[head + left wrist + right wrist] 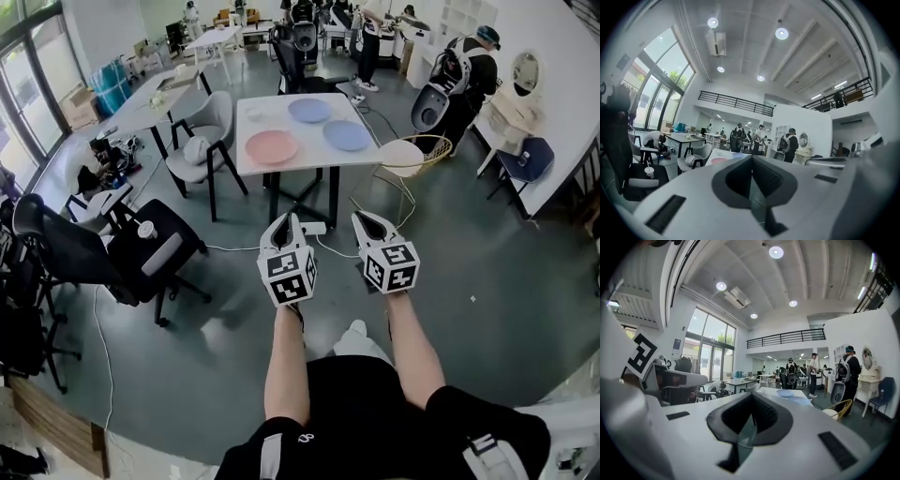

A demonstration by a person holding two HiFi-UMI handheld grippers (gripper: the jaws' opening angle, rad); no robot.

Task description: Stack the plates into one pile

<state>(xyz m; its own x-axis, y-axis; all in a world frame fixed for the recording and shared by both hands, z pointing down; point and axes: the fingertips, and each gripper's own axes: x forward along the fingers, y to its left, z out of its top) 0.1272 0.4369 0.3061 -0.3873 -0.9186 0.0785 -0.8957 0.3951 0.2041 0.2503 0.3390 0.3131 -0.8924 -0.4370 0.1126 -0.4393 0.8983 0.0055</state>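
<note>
1. White square-topped counter (314, 155) stands on the grey floor ahead of the person. All three plates lie on it, unstacked and apart from one another.
2. The round pink plate (272, 146) lies on the counter's near left part. The round pale lavender plate (309, 110) lies toward the counter's far edge. The round blue plate (348, 135) lies on the counter's right part.
3. The white left gripper (286, 220), with black pads, is held well short of the counter's near edge. Its jaws are pressed together with nothing between them.
4. The white right gripper (364, 220) is held beside the left one, also well short of the counter. Its jaws are likewise pressed together and empty.
5. A grey shell chair (202, 141) stands at the counter's left side.
6. A gold wire chair with a white seat (408, 155) stands at the counter's right side.
</note>
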